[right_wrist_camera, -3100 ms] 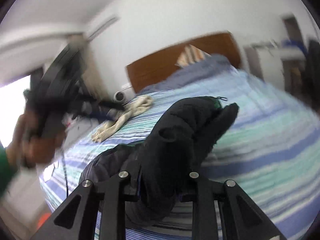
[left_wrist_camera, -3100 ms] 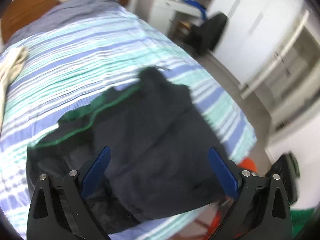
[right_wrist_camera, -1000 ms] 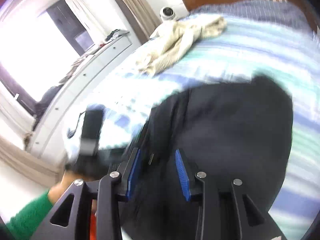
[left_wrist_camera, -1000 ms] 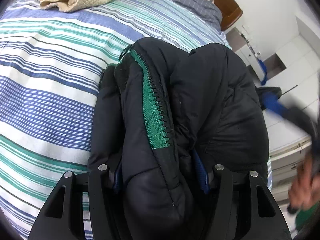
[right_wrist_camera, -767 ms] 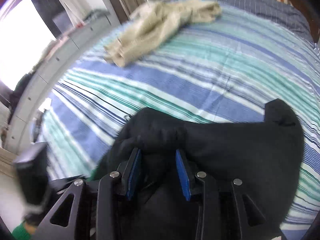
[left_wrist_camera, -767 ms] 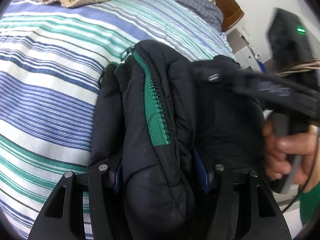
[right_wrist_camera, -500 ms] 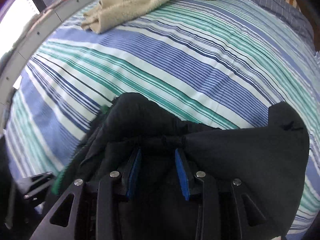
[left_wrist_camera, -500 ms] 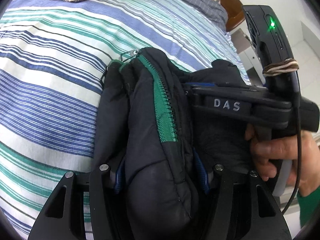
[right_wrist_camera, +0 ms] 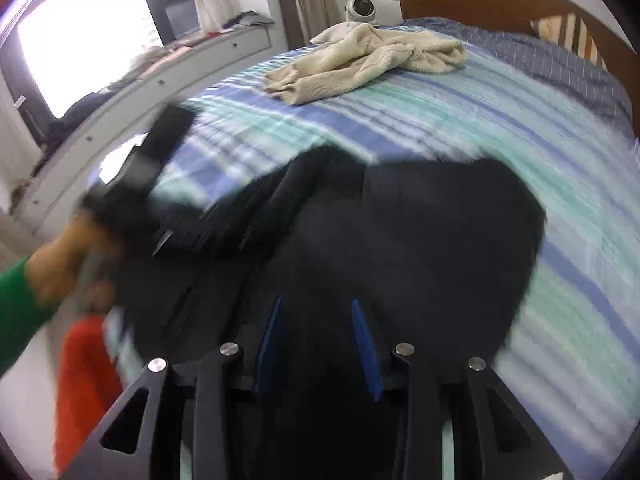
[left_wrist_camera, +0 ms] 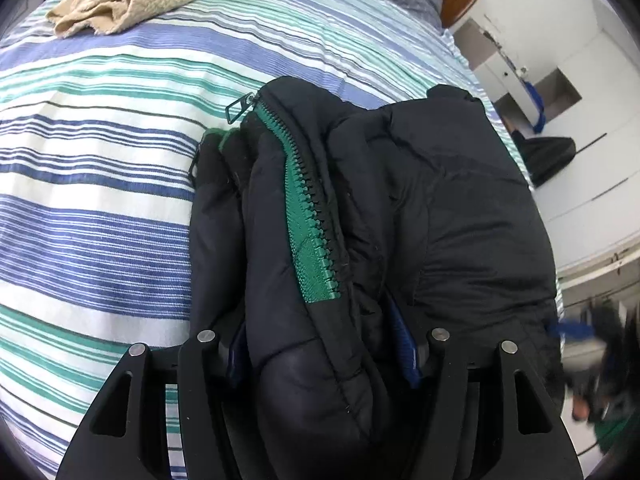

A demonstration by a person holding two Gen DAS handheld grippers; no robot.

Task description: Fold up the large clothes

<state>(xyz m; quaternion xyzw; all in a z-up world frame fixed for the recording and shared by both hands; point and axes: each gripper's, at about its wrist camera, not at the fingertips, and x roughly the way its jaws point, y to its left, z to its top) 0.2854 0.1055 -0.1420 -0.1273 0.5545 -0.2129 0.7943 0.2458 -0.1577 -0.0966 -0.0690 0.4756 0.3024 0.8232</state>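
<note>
At the lower centre of the left wrist frame my left gripper (left_wrist_camera: 320, 354) stayed clamped on the black jacket (left_wrist_camera: 460, 216), while my right gripper (right_wrist_camera: 316, 344), jaws parted and empty, had pulled off the fold.

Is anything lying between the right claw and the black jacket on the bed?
Nothing visible. The right claw hangs right over the black jacket, dark fabric filling the gap between its blue pads, though blur hides any contact. The beige garment lies far up the bed, clear of it.
</note>
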